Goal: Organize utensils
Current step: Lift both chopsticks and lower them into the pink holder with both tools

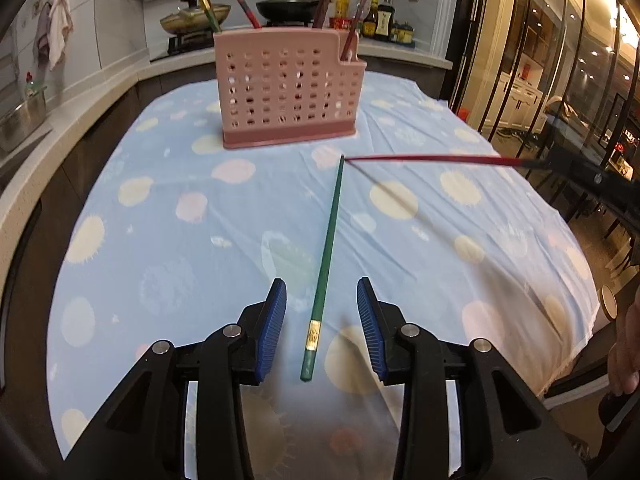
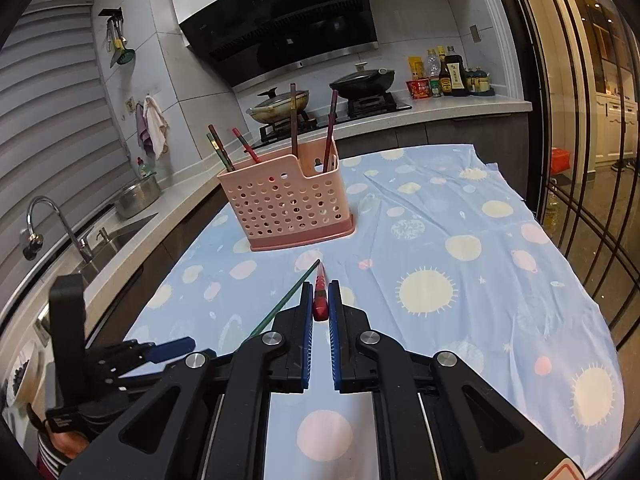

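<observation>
As we look along both claws, we note these things.

Left claw: the left claw (image 1: 321, 320) has black hinged arms and ribbed blue pads (image 1: 273, 324); we see it standing apart, gripping nothing, with clear gaps on either side of the chopstick lying between its pads.

Green chopstick: a slim, straight green chopstick with a gold band near its thick end (image 1: 327, 248) lies flat on the cloth, tapering toward the holder. In the right wrist view only part of its length shows (image 2: 294, 294), the rest hidden behind the claw.

Right claw: the right claw (image 2: 320, 308) is clamped tight on a glossy red chopstick with a faceted butt end (image 2: 320, 298); we see it foreshortened here. From the left wrist view it stretches as a long, thin red bar (image 1: 424, 159) in the air, its tip just at the green one's tip; whether they touch we cannot tell.

Holder: a pink plastic utensil holder with round perforations and a stepped rim (image 1: 288, 92) stands upright on the tabletop, beyond both chopsticks. Several chopsticks lean in it; their lower ends are hidden by its wall.

Cloth: a thin, wrinkled light-blue tablecloth printed with pale suns and planets (image 1: 160, 184) covers the tabletop.

Person: a hand (image 1: 628, 352) is cut off at the right edge.
</observation>
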Motion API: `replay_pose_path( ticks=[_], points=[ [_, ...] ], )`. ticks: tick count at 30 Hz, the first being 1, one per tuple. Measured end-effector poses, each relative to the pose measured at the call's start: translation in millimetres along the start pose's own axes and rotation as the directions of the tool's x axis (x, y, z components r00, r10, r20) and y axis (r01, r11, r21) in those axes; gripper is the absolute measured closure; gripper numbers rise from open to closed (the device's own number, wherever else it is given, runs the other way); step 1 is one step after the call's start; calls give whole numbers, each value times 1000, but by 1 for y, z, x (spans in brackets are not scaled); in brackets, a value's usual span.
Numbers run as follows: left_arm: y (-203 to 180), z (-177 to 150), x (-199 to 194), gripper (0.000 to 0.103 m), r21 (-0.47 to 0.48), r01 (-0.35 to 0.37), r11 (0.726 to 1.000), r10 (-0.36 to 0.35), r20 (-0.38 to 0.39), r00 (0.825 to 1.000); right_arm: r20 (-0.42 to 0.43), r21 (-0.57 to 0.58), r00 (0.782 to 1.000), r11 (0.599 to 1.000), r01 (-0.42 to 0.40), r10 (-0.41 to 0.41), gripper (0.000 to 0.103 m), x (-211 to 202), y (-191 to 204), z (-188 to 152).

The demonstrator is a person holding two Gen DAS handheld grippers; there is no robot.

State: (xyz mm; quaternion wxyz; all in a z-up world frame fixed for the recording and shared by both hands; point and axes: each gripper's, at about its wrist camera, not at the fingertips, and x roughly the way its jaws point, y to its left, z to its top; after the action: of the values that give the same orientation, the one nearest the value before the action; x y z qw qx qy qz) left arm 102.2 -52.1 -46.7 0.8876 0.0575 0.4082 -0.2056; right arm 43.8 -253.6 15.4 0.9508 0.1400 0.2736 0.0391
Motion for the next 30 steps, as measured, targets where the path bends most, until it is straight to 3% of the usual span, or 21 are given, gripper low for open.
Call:
replay_pose_path(
  ticks=[5, 13, 17, 24, 30],
  points=[
    [7, -16, 15, 71, -28, 5, 1000, -7, -51, 999, -1, 3, 1000, 1000, 3, -3, 96, -2, 0, -2],
    [5, -22, 16, 94, -24, 16, 1000, -17, -50, 999, -4, 1, 1000, 1000, 2, -2, 96, -4, 1, -3],
    [6, -19, 11, 96, -39, 36, 999, -38, -47, 998, 5, -5, 1000, 1000, 3, -3, 96, -6, 3, -2],
    [9, 5, -25, 96, -40, 53, 998, -50, 56, 997, 62, -34, 998, 999, 1, 1, 96, -14, 11, 16],
    [11, 45, -56, 96, -22, 48, 999, -43, 179, 983, 136, -69, 990, 998, -14, 23, 96, -18, 20, 48]
  ],
)
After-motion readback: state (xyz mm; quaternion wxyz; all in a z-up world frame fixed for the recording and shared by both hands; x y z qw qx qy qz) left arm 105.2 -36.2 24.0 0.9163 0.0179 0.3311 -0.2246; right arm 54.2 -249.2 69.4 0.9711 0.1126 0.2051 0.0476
